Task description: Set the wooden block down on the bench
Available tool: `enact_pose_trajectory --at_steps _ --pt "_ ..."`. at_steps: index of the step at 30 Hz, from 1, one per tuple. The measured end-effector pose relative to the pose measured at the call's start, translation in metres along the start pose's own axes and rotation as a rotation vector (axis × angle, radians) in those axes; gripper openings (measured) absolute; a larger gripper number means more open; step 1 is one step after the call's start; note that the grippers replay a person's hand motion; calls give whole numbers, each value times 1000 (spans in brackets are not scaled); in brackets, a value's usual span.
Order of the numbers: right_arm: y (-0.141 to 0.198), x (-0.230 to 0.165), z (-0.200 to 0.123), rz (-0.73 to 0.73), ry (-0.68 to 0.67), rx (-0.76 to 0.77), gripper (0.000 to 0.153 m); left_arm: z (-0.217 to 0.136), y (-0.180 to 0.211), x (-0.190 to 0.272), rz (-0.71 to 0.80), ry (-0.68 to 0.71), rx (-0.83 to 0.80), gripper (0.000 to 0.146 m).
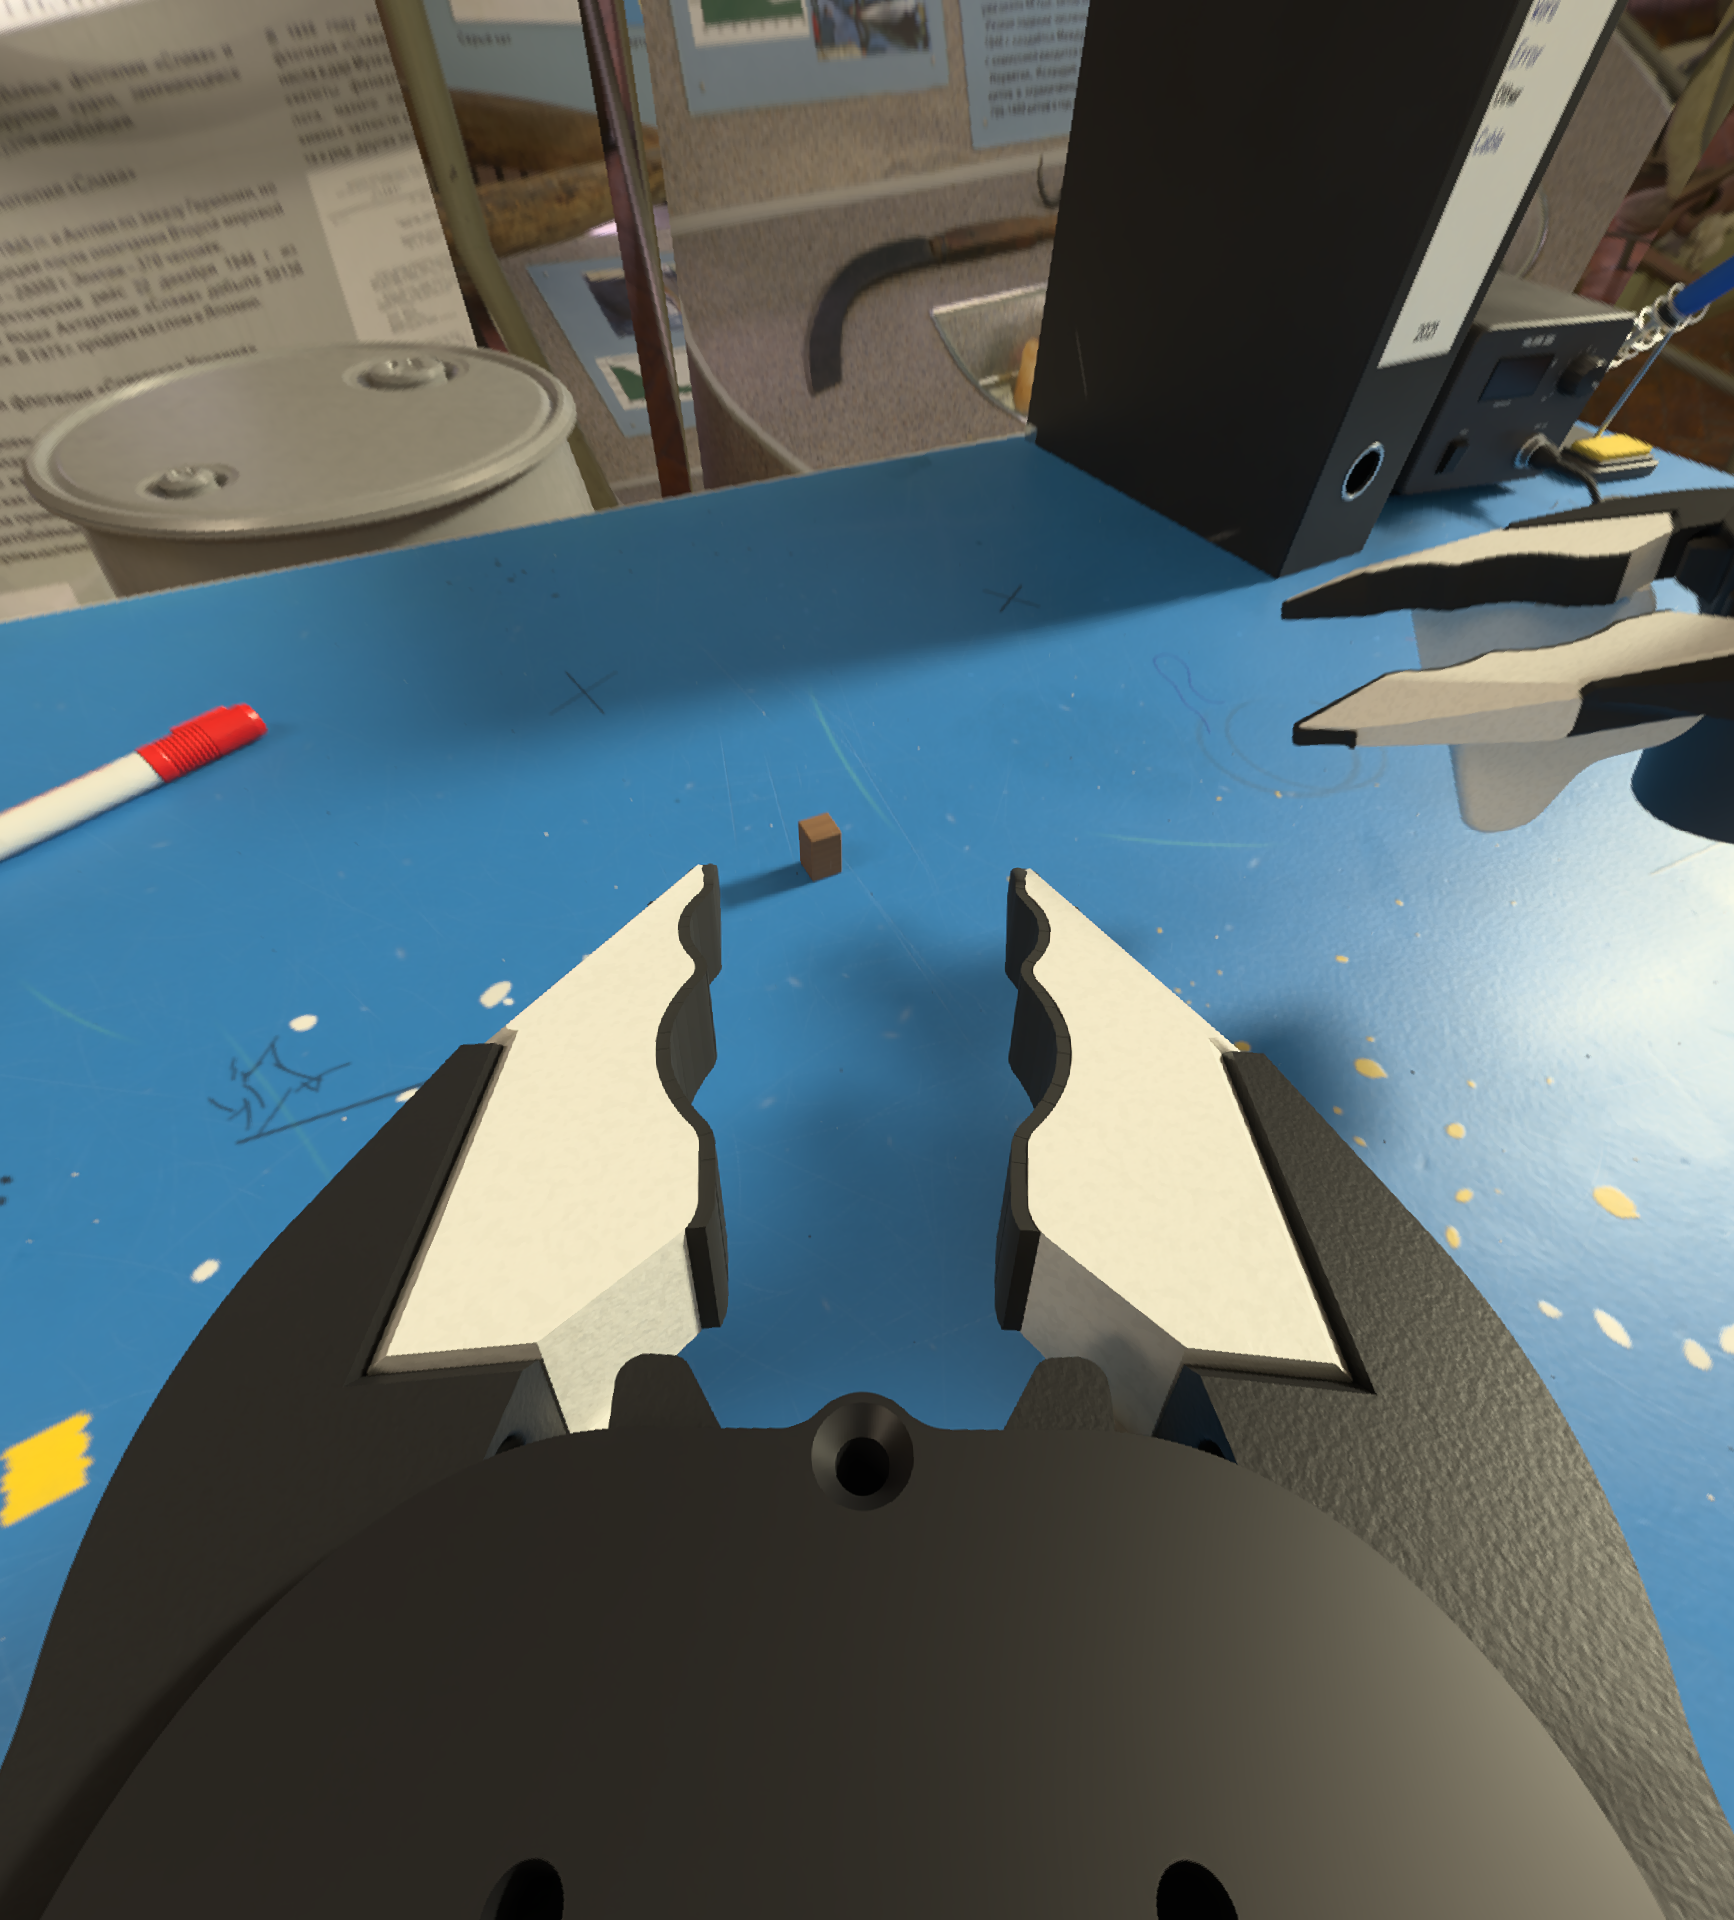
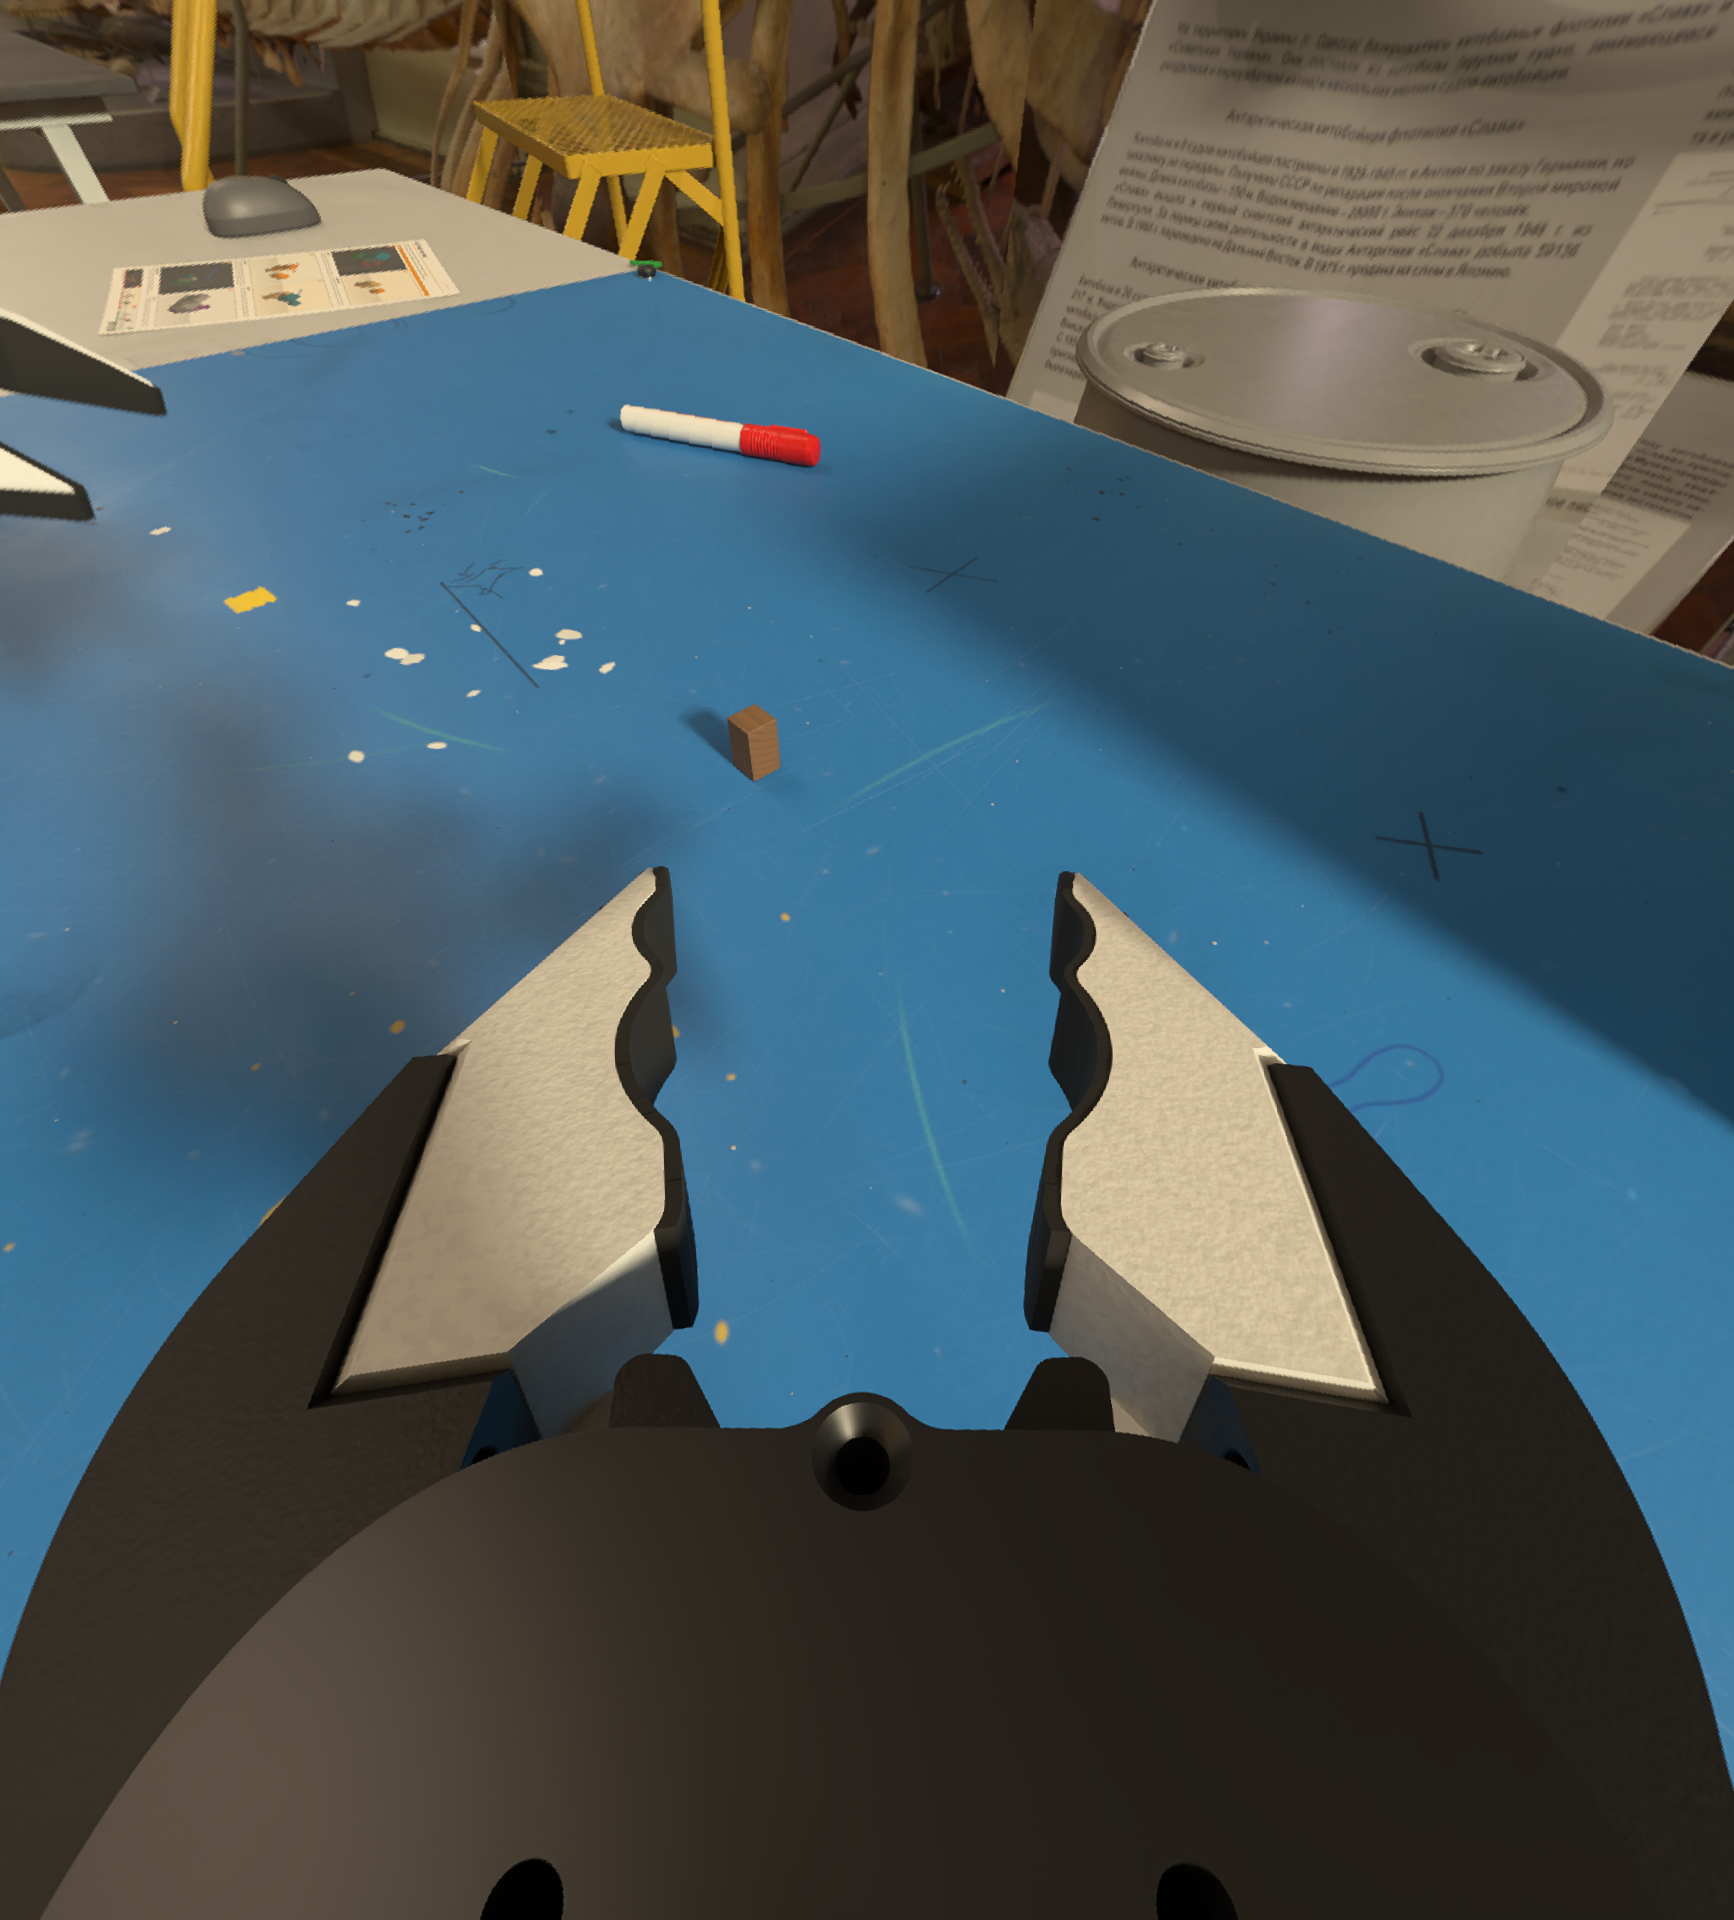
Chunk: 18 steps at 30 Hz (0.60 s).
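We see the wooden block (image 1: 819, 846) standing on end on the blue bench (image 1: 946, 1039), out in the middle, well clear of every edge, its long axis upright. Both grippers are spread wide and hold nothing. Our left gripper (image 1: 861, 883) points almost straight at the block, which sits just ahead of its fingertips, slightly left of centre. Our right gripper (image 2: 861, 883) hovers farther off, the block ahead and a little left. We judge the left the nearer. A red-capped marker (image 2: 719, 434) lies towards the far edge.
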State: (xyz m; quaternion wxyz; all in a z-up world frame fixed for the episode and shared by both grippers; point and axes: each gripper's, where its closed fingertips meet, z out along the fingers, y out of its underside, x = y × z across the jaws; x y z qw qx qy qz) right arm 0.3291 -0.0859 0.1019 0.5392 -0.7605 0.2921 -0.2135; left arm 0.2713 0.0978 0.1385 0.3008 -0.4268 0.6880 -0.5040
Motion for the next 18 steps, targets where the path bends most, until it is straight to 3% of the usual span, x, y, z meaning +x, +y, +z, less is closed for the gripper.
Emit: enact_pose_trajectory --at_steps 7,11,14,18 --pt "1 -3 2 5 0 22 85 12 18 7 -53 32 -63 56" --pt "3 -9 5 13 1 36 93 32 26 20 -235 180 -91 74" --pt "9 -14 3 -7 -3 13 94 59 17 15 -255 246 -87 79" --pt "13 -14 -9 -44 22 10 93 114 -3 -13 -148 140 -125 82"
